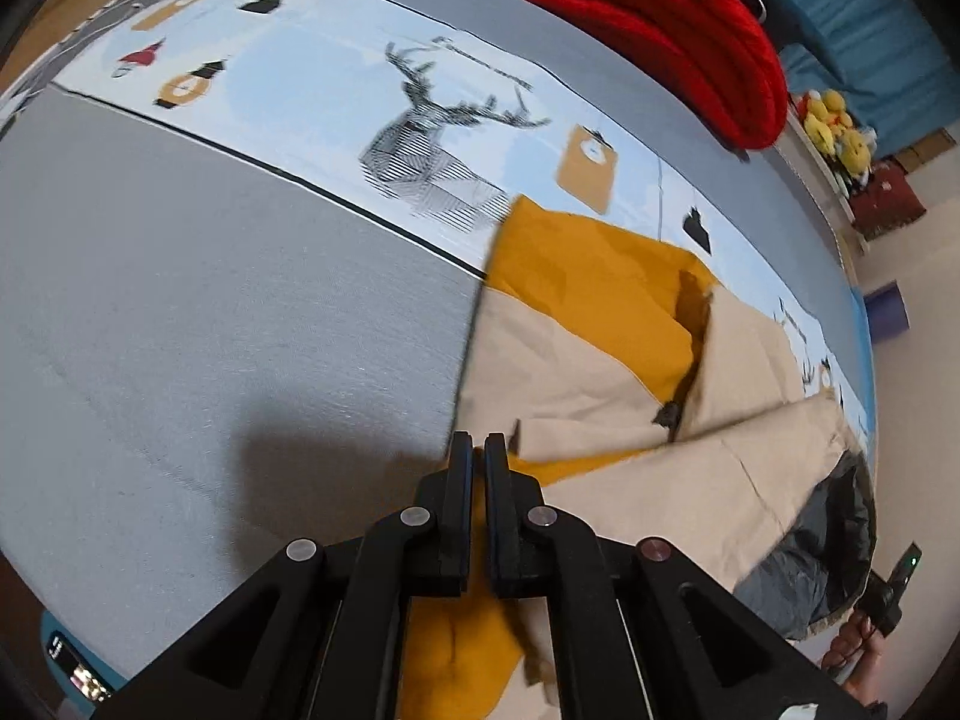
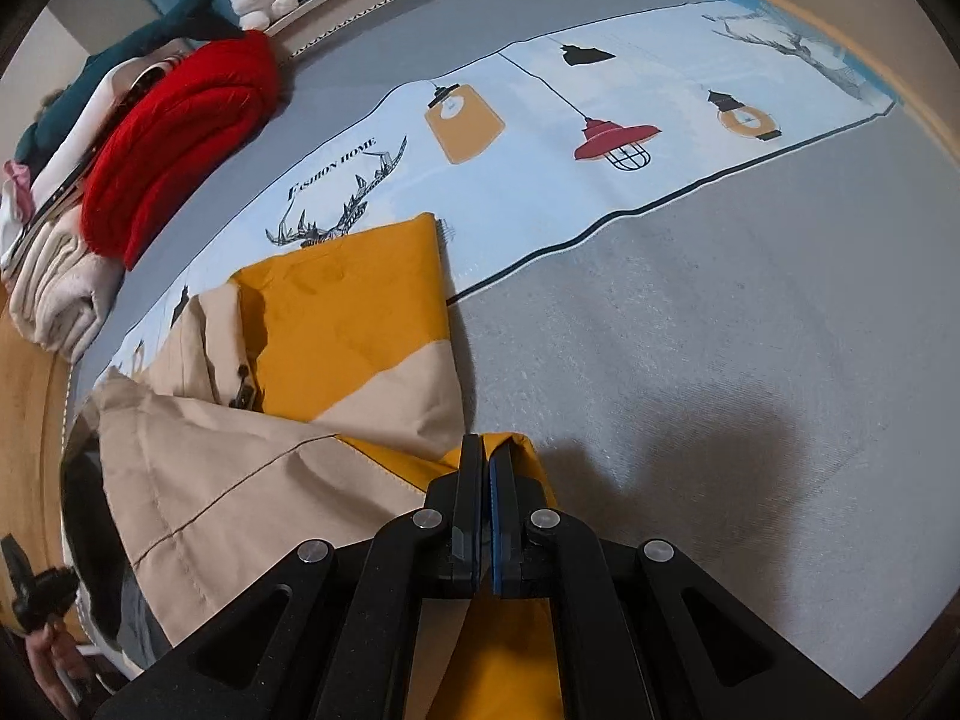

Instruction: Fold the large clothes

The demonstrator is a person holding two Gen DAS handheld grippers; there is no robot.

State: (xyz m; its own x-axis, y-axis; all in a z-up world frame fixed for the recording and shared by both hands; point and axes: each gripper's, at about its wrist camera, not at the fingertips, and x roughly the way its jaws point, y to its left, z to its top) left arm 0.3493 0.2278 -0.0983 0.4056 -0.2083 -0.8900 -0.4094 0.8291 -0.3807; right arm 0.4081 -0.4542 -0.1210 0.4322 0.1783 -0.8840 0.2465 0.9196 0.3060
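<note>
A large mustard-and-beige jacket [image 1: 600, 324] lies partly folded on a bed with a grey and light-blue printed sheet [image 1: 210, 300]. My left gripper [image 1: 478, 441] is shut on a mustard edge of the jacket. In the right wrist view the same jacket [image 2: 336, 324] spreads to the left. My right gripper [image 2: 492, 444] is shut on another mustard edge of the jacket, lifted a little off the grey sheet [image 2: 720, 360]. A small black zipper pull [image 2: 243, 396] shows at the jacket's opening.
A stack of folded clothes with a red knit [image 2: 174, 138] on top sits at the far side of the bed, also in the left wrist view [image 1: 666, 30]. Plush toys [image 1: 837, 129] stand on a shelf beyond. The bed's edge runs along the right [image 1: 864, 360].
</note>
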